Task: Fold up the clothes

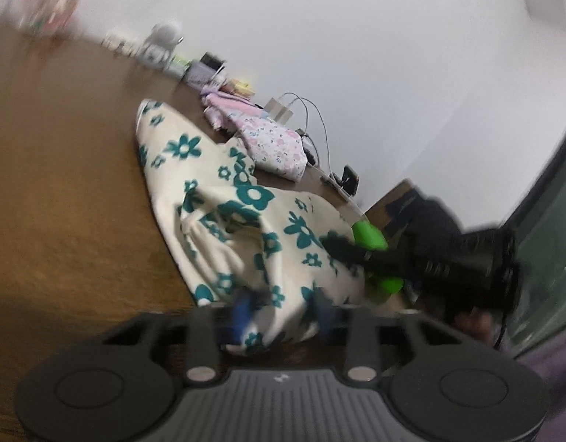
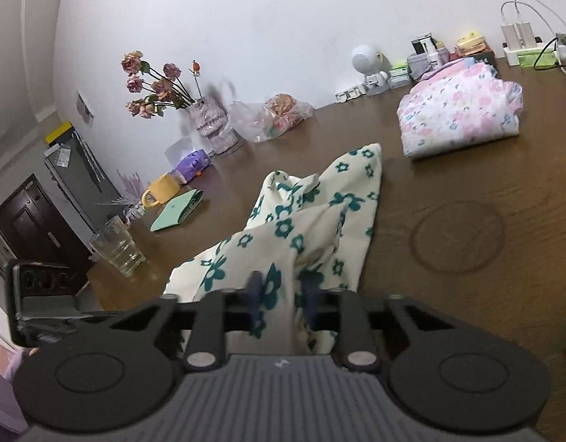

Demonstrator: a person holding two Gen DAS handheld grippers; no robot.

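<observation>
A cream garment with teal flowers (image 1: 224, 199) (image 2: 312, 217) lies rumpled on the brown wooden table (image 1: 62, 191) (image 2: 467, 191). My left gripper (image 1: 283, 309) is shut on the garment's near edge, cloth bunched between its blue fingers (image 1: 242, 313). My right gripper (image 2: 281, 294) is likewise shut on the cloth, which rises in a ridge from its fingers (image 2: 255, 294). In the left wrist view the right gripper's black body (image 1: 448, 261) shows at the right. A folded pink floral garment (image 1: 271, 140) (image 2: 459, 114) lies further back.
A vase of dried roses (image 2: 209, 125), plastic bag (image 2: 271, 114), drinking glass (image 2: 119, 248), yellow mug (image 2: 159, 189) and green wallet (image 2: 178, 210) stand along the table's left. A white toy robot (image 2: 367, 66), boxes and chargers (image 2: 518, 37) line the wall.
</observation>
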